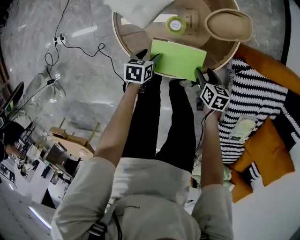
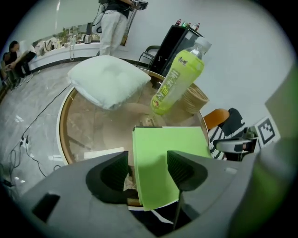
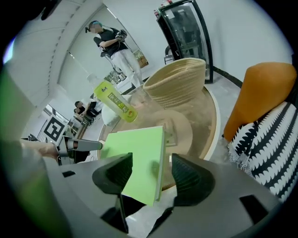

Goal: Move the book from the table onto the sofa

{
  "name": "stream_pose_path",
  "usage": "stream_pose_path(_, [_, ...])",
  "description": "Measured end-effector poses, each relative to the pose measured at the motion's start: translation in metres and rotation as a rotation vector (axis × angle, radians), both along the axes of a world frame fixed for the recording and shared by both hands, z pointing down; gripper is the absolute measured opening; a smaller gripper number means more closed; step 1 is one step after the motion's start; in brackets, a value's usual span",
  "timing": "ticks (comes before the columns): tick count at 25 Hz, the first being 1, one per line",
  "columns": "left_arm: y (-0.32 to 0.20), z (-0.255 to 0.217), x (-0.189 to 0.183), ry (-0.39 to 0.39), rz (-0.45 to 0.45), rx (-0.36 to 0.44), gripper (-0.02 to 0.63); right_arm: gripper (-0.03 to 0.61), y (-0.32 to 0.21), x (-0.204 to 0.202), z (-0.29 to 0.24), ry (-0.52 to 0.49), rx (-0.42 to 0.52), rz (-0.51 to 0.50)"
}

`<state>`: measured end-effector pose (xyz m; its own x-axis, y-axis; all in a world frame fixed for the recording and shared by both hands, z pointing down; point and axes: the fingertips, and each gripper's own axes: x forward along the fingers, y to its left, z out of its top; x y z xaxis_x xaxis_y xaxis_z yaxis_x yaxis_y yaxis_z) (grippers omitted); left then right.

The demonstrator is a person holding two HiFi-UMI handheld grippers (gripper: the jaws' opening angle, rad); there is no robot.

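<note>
A light green book [image 1: 179, 58] lies on the round wooden table [image 1: 123, 40], its near edge jutting over the rim. My left gripper [image 1: 151, 57] hovers at the book's left near corner and my right gripper [image 1: 202, 75] at its right near corner. In the left gripper view the book [image 2: 163, 162] shows between the left gripper's [image 2: 148, 169] open jaws, untouched by the pads. The right gripper view has the book's [image 3: 137, 158] right edge in line with the gap of the right gripper [image 3: 151, 174], also open. The sofa [image 1: 262, 103] with striped blanket and orange cushions lies at the right.
On the table behind the book stand a green drink bottle [image 1: 176, 24], a straw hat [image 1: 228, 24] and a white pillow [image 1: 138, 9]. Cables [image 1: 70, 44] run over the marble floor at the left. A person stands far off in the room [image 3: 111, 39].
</note>
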<state>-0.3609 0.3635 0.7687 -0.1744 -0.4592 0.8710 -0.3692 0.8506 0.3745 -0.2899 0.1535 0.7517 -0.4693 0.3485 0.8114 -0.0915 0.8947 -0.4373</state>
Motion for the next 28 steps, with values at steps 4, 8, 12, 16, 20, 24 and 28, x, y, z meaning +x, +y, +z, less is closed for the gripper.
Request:
stream_pose_path(4, [-0.004,0.006,0.002,0.018,0.007,-0.001,0.281,0.232,-0.002,0.003,0.012,0.003,-0.030,0.000])
stream_pose_path(8, [-0.010,0.015,0.011,0.067,0.001,0.010,0.301,0.232,0.007,0.002,0.017,0.001,-0.057,-0.010])
stream_pose_path(12, [-0.011,0.024,0.016,0.071,0.004,-0.019,0.301,0.232,0.021,0.003,0.025,-0.009,-0.034,-0.094])
stream_pose_path(16, [-0.015,0.023,0.017,0.058,-0.014,-0.001,0.279,0.222,0.025,0.006,0.031,-0.002,0.081,-0.150])
stream_pose_path(20, [-0.024,0.006,0.022,-0.001,-0.022,-0.007,0.279,0.222,0.016,0.010,0.024,0.007,0.139,-0.128])
stream_pose_path(24, [-0.040,-0.025,0.024,-0.064,0.020,-0.011,0.279,0.222,0.002,0.019,-0.001,-0.001,0.167,-0.066])
stream_pose_path(28, [-0.064,-0.069,0.043,-0.107,0.081,-0.006,0.279,0.222,-0.019,0.047,-0.040,0.003,0.188,0.019])
